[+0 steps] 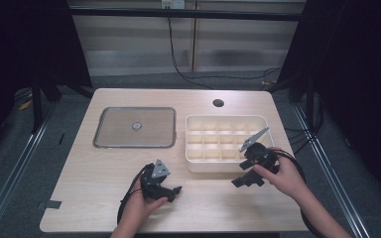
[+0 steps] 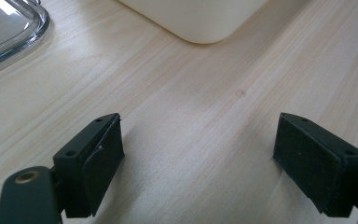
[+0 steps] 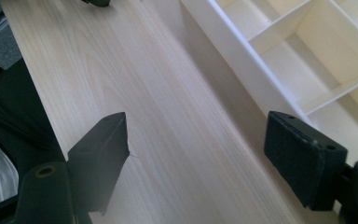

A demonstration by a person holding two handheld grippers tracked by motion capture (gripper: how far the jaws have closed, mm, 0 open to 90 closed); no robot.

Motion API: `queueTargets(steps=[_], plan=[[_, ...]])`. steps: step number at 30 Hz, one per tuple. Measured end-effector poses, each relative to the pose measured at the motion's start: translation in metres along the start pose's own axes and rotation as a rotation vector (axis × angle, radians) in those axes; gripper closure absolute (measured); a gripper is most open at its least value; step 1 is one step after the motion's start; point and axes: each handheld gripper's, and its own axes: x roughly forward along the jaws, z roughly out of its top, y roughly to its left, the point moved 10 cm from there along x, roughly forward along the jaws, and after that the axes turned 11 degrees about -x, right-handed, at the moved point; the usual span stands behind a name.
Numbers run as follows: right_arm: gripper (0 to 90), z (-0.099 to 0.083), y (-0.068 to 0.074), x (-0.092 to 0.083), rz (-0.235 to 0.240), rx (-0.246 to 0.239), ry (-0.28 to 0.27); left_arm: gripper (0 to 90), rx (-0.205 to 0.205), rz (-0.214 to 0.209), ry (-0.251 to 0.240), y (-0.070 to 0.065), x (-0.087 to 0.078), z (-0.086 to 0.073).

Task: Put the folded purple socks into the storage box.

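Both claws are wide open and hold nothing: left claw [image 1: 171, 191] above the desk [image 1: 94, 183], right claw [image 1: 243, 181] beside the box [image 1: 225, 119].

The divided box [image 2: 198, 18] is cut off by the left tool view's top edge; the clear lid [image 2: 9, 32] runs off its corner. The lid's small round centre [image 1: 137, 126] is too small to tell.

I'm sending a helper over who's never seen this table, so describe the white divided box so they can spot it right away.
Start at the light wooden table and look to its right half, past the flat clear square lid with a small round knob. The white box sits beside that lid, just ahead of the right gripper. Unlike the flat lid, it is a raised, open-topped tray split by thin walls into a grid of small compartments.
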Motion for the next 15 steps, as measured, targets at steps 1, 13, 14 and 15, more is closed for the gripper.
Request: queueTargets(steps=[1, 13, 14, 15], plan=[[21.9, 0.0, 0.0, 0.001, 0.0, -0.003, -0.003, 15.3, 0.0, -0.001, 0.0, 0.0, 0.0, 0.0], [21.8, 0.001, 0.005, 0.011, 0.015, -0.018, -0.009, 15.4, 0.0, 0.0, 0.0, 0.0, 0.0, 0.0], [21.8, 0.001, 0.006, 0.012, 0.017, -0.018, -0.01, 15.4, 0.0, 0.0, 0.0, 0.0, 0.0, 0.0], [21.8, 0.001, 0.007, 0.013, 0.02, -0.016, -0.011, 15.3, 0.0, 0.0, 0.0, 0.0, 0.0, 0.0]])
